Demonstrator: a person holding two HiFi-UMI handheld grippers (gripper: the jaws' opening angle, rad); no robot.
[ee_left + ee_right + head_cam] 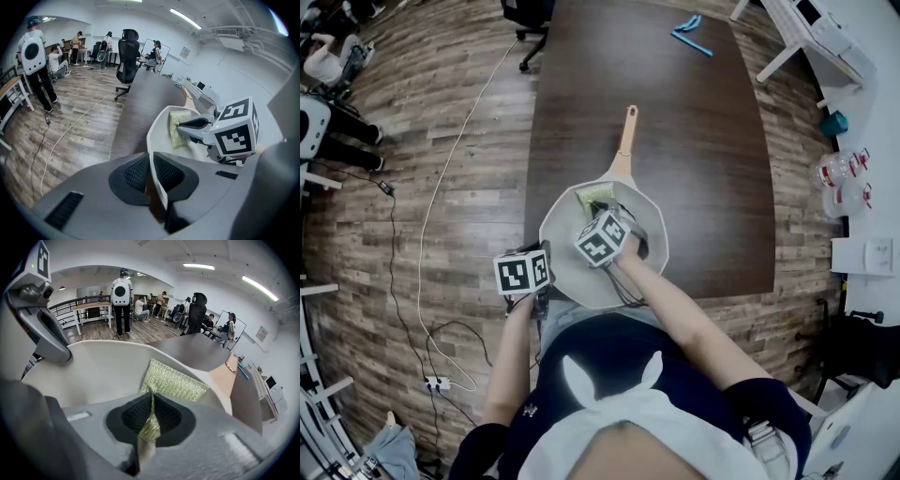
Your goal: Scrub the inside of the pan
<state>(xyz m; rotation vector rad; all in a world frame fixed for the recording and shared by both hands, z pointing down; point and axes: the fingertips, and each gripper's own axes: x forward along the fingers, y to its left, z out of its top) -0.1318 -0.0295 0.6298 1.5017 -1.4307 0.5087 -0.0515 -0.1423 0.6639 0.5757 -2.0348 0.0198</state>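
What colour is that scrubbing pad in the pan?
The scrubbing pad is glittery yellow-green mesh; clearest in the right gripper view.

Person had on a dark navy short-sleeved top (609, 361) with a little white logo (528, 409) on the left sleeve, plus a white bib-ish front (609, 417) with two pointy tabs sticking up. The left gripper (151, 174) and right gripper (151, 417) were both chunky moulded grey shells with black mesh-textured pads (135, 172). Each carried a white cube with black square markers (523, 272), and the right one's had a tiny green light (218, 125) on its edge. Thin black cables (626, 289) trailed back from the right gripper.
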